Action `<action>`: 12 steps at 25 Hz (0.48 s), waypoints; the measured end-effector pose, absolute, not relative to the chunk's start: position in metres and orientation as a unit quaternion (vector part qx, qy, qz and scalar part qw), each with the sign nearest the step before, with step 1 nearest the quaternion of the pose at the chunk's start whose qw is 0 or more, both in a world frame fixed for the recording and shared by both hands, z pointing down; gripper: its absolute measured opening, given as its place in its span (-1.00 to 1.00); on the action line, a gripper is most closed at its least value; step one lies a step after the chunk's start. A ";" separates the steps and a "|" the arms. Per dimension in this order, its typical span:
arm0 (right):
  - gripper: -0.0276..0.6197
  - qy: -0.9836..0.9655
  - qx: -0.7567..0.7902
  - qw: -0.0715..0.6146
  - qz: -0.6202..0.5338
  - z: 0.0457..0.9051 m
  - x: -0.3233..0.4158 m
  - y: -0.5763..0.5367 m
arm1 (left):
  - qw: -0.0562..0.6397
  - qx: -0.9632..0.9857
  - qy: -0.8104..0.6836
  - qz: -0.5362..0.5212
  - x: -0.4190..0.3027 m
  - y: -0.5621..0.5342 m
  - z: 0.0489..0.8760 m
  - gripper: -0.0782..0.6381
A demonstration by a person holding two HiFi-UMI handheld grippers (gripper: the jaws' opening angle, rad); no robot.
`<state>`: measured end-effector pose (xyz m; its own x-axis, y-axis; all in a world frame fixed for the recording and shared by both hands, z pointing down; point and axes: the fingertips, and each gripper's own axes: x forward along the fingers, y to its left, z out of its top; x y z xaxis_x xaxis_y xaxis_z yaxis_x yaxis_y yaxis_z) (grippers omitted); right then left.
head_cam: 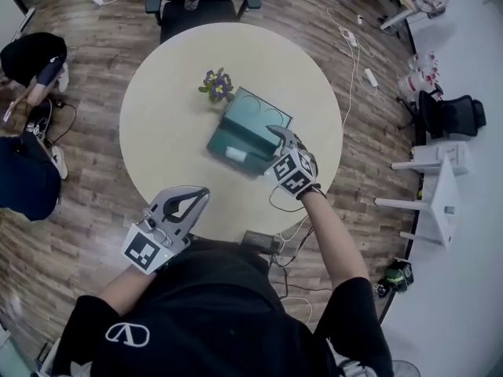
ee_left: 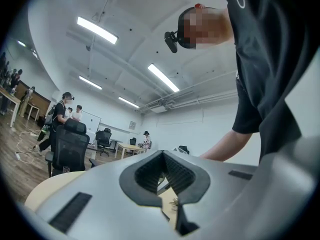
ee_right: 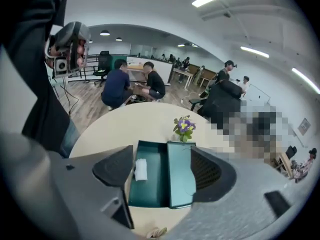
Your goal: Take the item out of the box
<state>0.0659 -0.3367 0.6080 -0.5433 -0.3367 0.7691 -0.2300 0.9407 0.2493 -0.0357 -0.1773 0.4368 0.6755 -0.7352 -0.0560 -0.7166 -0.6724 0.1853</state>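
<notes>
Box open, white item inside

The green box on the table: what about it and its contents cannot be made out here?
The white item: too small and blurred in the head and right gripper views to identify.
The green box: in the head view, part of its right edge is hidden behind the right gripper.
Left gripper view: the box cannot be made out behind the left gripper's own body.
</notes>
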 end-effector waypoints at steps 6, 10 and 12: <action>0.14 -0.845 0.059 0.529 -0.038 0.686 0.052 -0.342 | 0.092 0.899 -0.424 -0.051 -0.045 -0.176 0.456 -0.77; 0.08 -0.825 0.016 0.564 -0.018 0.733 0.047 -0.338 | 0.102 0.895 -0.432 -0.045 -0.049 -0.175 0.469 -0.76; 0.03 -0.815 0.001 0.580 -0.012 0.752 0.048 -0.337 | 0.107 0.893 -0.436 -0.043 -0.049 -0.174 0.474 -0.76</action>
<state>0.0478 -0.3368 0.7523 -0.3272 -0.0149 0.9448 0.0131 0.9997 0.0203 -0.0492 -0.1742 0.4736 0.6166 -0.7871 0.0169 -0.7689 -0.5974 0.2279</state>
